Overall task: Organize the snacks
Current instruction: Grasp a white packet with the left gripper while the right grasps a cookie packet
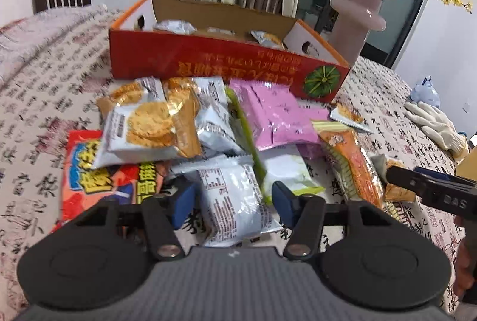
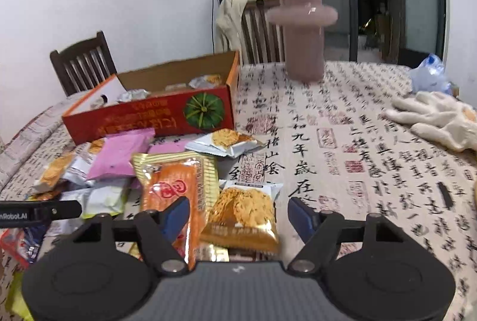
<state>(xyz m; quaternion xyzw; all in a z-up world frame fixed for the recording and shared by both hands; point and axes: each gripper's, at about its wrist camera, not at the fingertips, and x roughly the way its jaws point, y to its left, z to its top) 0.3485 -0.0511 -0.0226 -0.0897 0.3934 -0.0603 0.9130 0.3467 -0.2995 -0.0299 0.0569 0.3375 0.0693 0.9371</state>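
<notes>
Between gripper (image 2: 238, 215) jaws, snack packet (image 2: 242, 216) lengthwise

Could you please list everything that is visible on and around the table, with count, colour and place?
cardboard box: one, red-orange, far side of the pile, a few packets inside
cracker packets: several, white and gold, left of the pile
pink packets: at least two, before the box
orange packet: one, right of the pile
red bag: one, left edge of the pile
vase: one, pink, with flowers, behind the box
glove: one, white, right
plastic bag: one, bluish, far right
tablecloth: one, beige with calligraphy
chairs: two, dark wood
left gripper: fingers open over a white packet
right gripper: fingers open over a gold packet
</notes>
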